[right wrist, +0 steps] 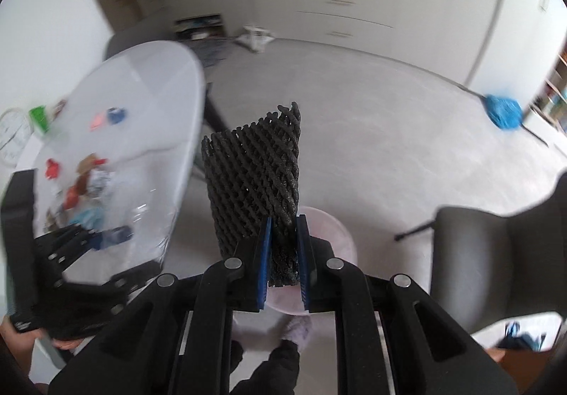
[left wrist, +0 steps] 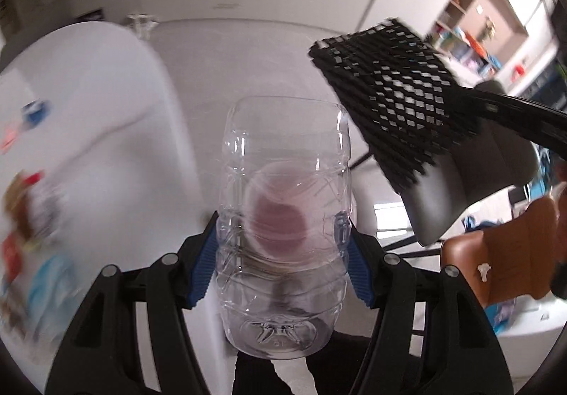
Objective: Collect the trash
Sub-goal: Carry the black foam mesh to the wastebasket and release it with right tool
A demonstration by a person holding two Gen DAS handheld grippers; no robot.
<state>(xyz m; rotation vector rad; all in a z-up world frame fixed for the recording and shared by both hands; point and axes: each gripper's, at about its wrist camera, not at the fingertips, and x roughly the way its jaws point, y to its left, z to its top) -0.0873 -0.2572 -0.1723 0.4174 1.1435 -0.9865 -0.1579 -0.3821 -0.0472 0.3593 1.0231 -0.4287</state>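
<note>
My left gripper (left wrist: 280,239) is shut on a clear empty plastic bottle (left wrist: 283,217), held base toward the camera above the floor. My right gripper (right wrist: 283,246) is shut on a black foam mesh sleeve (right wrist: 255,178), which also shows in the left wrist view (left wrist: 386,90) at upper right. A pale pink bin (right wrist: 329,239) stands on the floor right below the right gripper; through the bottle it shows as a pink round shape (left wrist: 280,217). The left gripper with the bottle appears blurred at the left of the right wrist view (right wrist: 106,239).
A white oval table (right wrist: 152,104) at left carries several small pieces of trash (right wrist: 85,182). A grey chair (right wrist: 496,253) stands at right, a brown chair (left wrist: 496,260) nearby. A blue mop (right wrist: 503,111) lies on the grey floor. White cabinets line the far wall.
</note>
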